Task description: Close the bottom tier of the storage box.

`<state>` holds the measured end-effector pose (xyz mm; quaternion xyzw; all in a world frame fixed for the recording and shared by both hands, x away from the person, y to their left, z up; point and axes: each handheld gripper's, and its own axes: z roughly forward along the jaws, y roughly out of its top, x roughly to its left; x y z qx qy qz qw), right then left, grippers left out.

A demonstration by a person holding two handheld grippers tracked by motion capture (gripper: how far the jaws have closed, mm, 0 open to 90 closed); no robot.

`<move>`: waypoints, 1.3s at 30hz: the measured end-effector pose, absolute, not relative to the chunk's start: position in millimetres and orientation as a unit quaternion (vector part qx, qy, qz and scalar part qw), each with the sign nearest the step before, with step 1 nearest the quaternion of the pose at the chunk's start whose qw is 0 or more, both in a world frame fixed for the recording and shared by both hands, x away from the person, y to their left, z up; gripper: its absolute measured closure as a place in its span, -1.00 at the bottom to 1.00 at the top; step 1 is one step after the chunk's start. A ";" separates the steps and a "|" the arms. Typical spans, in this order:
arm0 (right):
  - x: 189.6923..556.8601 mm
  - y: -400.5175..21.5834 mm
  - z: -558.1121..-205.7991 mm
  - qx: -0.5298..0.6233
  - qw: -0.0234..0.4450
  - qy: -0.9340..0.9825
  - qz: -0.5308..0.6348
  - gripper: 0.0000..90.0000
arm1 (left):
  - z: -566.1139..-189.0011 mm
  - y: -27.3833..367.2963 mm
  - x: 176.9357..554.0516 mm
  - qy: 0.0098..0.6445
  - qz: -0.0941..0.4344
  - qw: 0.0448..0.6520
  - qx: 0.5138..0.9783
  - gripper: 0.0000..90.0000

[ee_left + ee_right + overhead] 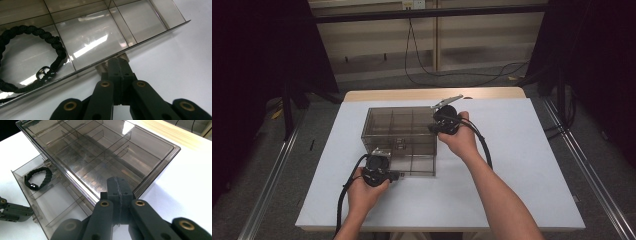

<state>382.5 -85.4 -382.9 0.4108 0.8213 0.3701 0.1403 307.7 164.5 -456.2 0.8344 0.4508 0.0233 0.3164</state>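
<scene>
On the white-topped bench, the left gripper sits near the front-left, its jaws pinched shut on the small handle at the front wall of a pulled-out clear smoked-plastic drawer. In that drawer's left compartment lies a black braided cord bracelet with a small black clasp. Behind stands the smoky transparent plastic organiser box, mid-bench toward the far edge. The right gripper, jaws closed together, presses on the box's right end.
</scene>
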 end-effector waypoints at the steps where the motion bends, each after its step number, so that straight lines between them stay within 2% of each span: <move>1: 382.5 -85.6 -382.8 0.411 0.140 0.821 0.370 1.00 | -456.4 164.3 307.9 0.451 0.024 0.316 0.834 1.00; 39: 382.4 -86.0 -382.7 0.411 0.138 0.822 0.370 1.00 | -458.2 156.8 317.7 0.453 0.049 0.323 0.830 1.00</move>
